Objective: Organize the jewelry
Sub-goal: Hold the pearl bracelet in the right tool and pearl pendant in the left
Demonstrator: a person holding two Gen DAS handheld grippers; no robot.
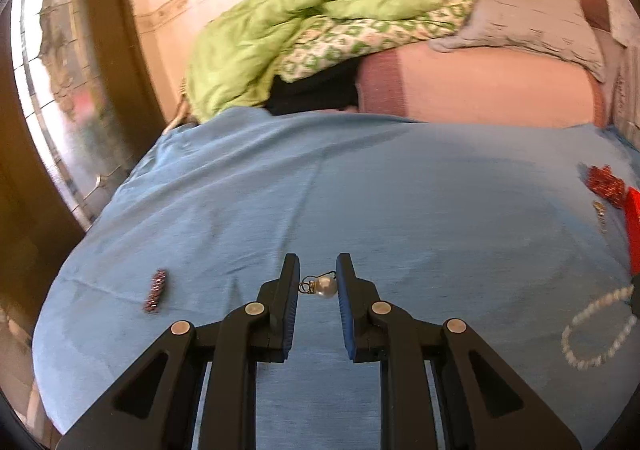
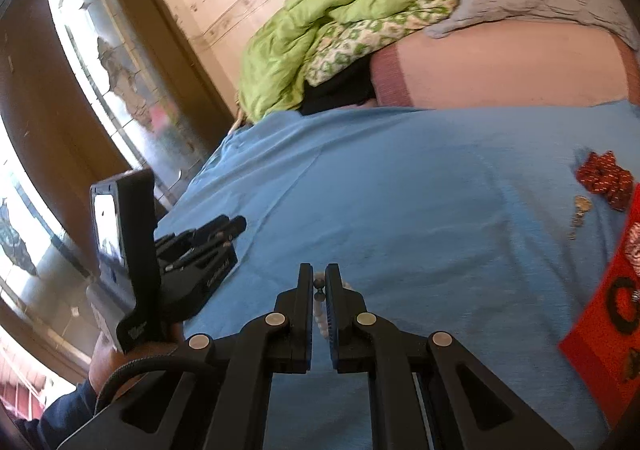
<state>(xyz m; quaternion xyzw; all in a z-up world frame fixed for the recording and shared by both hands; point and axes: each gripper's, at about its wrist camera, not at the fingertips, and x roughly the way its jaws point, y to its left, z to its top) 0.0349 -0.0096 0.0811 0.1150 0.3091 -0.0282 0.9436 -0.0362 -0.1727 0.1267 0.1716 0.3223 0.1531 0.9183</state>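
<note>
Pearl earring [image 1: 323, 286] pinched between left gripper [image 1: 318, 282] fingers above bedspread [image 1: 360, 190].

On the bed [image 1: 360, 186], the bead string [image 1: 596, 330] lies far right, the small clip [image 1: 156, 290] left, and blankets [image 1: 304, 22] are piled behind.

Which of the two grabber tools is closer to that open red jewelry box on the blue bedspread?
Right. The open red jewelry box lies just beside the right gripper, which holds a white bead strand. The left gripper, pinching a pearl earring, is farther off.
</note>
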